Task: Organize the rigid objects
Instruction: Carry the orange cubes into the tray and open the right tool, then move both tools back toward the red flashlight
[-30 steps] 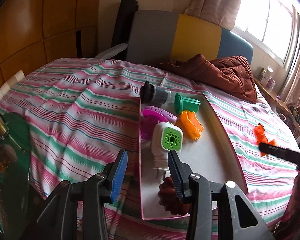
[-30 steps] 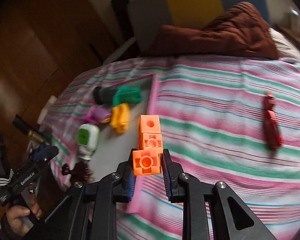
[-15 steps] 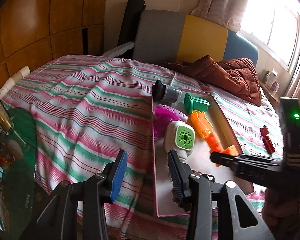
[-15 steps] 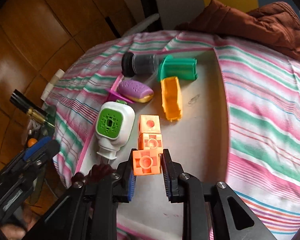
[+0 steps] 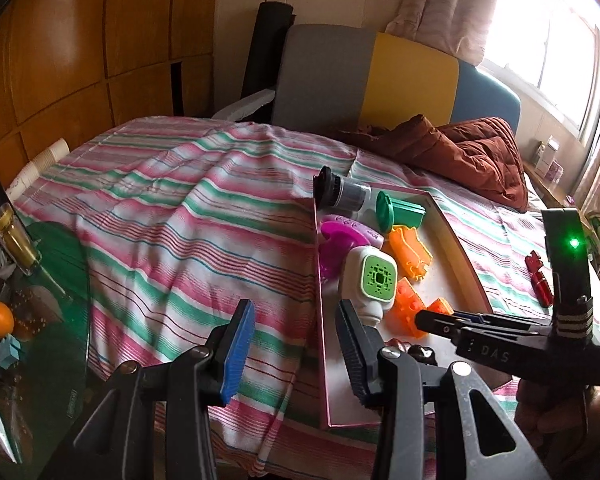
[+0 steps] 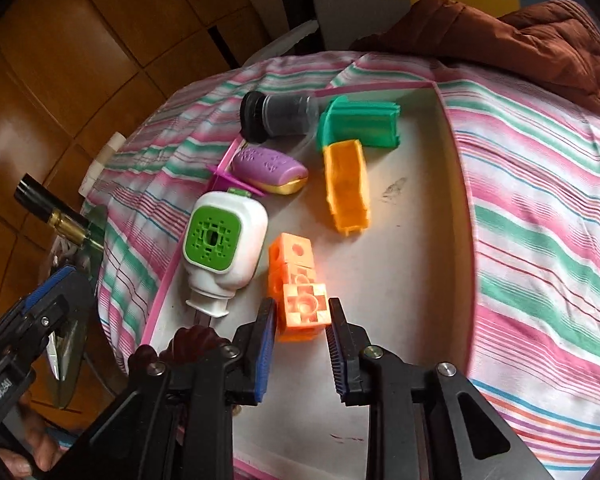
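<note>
Right wrist view shows the right gripper point(image 6: 302, 322) with jaws opening off the orange block piece point(image 6: 298, 292) resting near the tray's point(image 6: 454, 184) near-left corner, so widen fully, then lift straight; left gripper point(image 5: 296, 344) hangs half-open, empty.

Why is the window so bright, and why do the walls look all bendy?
Left wrist view: daylight washes out the window, and the fisheye lens curves the wooden wall panels. Right wrist view: the same curving, plus a soft glow on the orange block.

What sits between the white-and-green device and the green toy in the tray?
In the right wrist view, the purple oval piece and the orange trough lie between them.
</note>
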`<action>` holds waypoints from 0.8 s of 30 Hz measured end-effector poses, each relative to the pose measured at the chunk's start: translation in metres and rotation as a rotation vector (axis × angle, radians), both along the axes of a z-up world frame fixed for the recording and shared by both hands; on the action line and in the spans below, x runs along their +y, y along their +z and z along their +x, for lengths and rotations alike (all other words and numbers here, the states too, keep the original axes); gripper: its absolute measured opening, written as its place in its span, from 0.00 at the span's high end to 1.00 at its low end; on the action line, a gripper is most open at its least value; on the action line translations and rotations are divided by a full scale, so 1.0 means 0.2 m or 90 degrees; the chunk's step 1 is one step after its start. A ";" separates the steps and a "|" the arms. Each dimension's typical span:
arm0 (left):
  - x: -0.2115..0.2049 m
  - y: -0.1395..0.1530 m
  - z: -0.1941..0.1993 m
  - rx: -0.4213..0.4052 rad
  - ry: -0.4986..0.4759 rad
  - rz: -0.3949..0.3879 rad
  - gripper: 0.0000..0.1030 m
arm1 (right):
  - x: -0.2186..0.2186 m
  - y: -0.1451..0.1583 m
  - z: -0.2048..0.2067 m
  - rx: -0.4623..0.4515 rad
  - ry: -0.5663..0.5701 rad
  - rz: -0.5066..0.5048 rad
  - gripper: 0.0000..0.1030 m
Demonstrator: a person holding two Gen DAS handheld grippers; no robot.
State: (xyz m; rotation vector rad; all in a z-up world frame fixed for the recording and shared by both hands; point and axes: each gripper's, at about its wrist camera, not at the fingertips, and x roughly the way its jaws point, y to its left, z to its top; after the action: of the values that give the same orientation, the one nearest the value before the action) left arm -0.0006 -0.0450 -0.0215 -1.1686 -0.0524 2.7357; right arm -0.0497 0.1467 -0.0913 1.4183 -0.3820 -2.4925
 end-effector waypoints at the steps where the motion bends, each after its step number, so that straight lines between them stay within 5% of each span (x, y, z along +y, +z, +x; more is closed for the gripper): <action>1: 0.01 0.01 0.01 0.004 -0.003 -0.004 0.59 | 0.02 0.01 0.01 0.006 -0.003 -0.004 0.74; 13: 0.10 0.09 0.04 0.028 -0.034 -0.022 0.59 | 0.19 0.15 0.08 0.053 -0.049 -0.008 0.74; 17: 0.14 0.13 0.04 0.044 -0.051 -0.031 0.59 | 0.29 0.23 0.14 0.089 -0.079 0.026 0.57; 24: 0.23 0.17 0.06 0.052 -0.076 -0.033 0.59 | 0.58 0.31 0.23 0.111 -0.151 0.060 0.57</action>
State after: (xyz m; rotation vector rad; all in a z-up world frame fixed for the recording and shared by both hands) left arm 0.0113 0.0006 0.0130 -1.0352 0.0951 2.6908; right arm -0.0034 0.2625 -0.0288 1.2380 -0.4249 -2.8332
